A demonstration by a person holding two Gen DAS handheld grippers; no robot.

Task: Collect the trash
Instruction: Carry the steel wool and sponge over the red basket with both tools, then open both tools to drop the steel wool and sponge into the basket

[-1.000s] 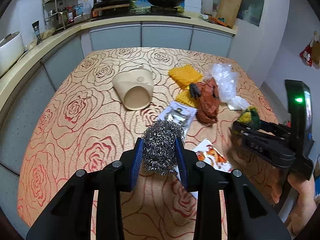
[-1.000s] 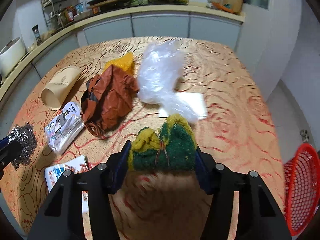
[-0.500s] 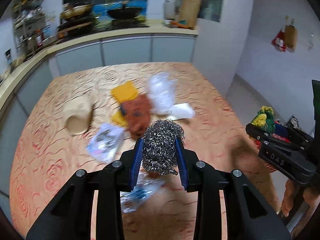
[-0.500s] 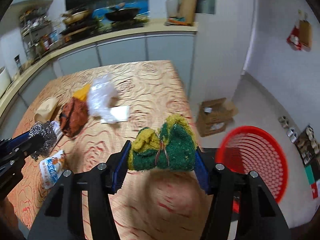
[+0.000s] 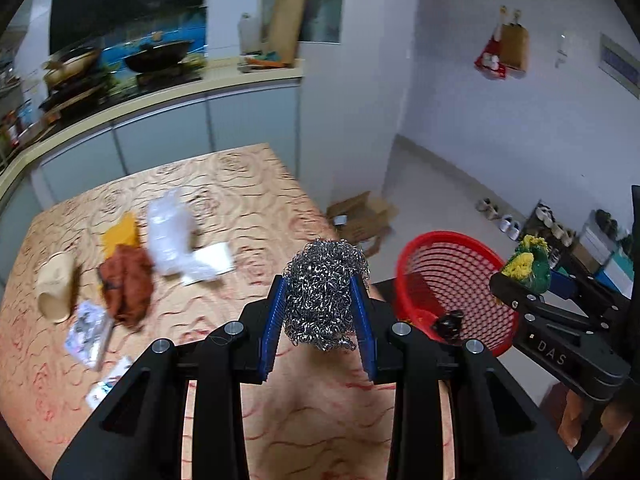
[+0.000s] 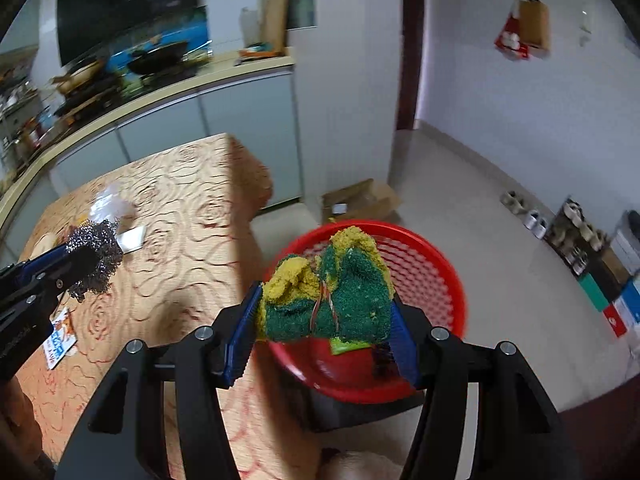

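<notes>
My left gripper (image 5: 320,316) is shut on a grey steel wool ball (image 5: 324,292), held above the table's right edge. My right gripper (image 6: 322,316) is shut on a green and yellow scouring sponge (image 6: 328,292), held over a red mesh basket (image 6: 432,268) that stands beside the table. In the left wrist view the same basket (image 5: 452,276) sits to the right, with the right gripper (image 5: 528,276) and its sponge (image 5: 528,260) above its far rim. In the right wrist view the left gripper (image 6: 80,264) with the steel wool (image 6: 96,256) shows at the left.
On the patterned tablecloth (image 5: 248,208) lie a clear plastic bag (image 5: 170,236), a brown crumpled wrapper (image 5: 128,284), a yellow cloth (image 5: 120,232), a tipped paper cup (image 5: 56,288) and printed packets (image 5: 88,328). A cardboard box (image 5: 360,216) sits on the floor. Some dark and green scraps lie in the basket.
Both grippers have swung right from over the table's middle toward its right edge. The red basket has come into view under the right gripper. Each keeps its hold.
</notes>
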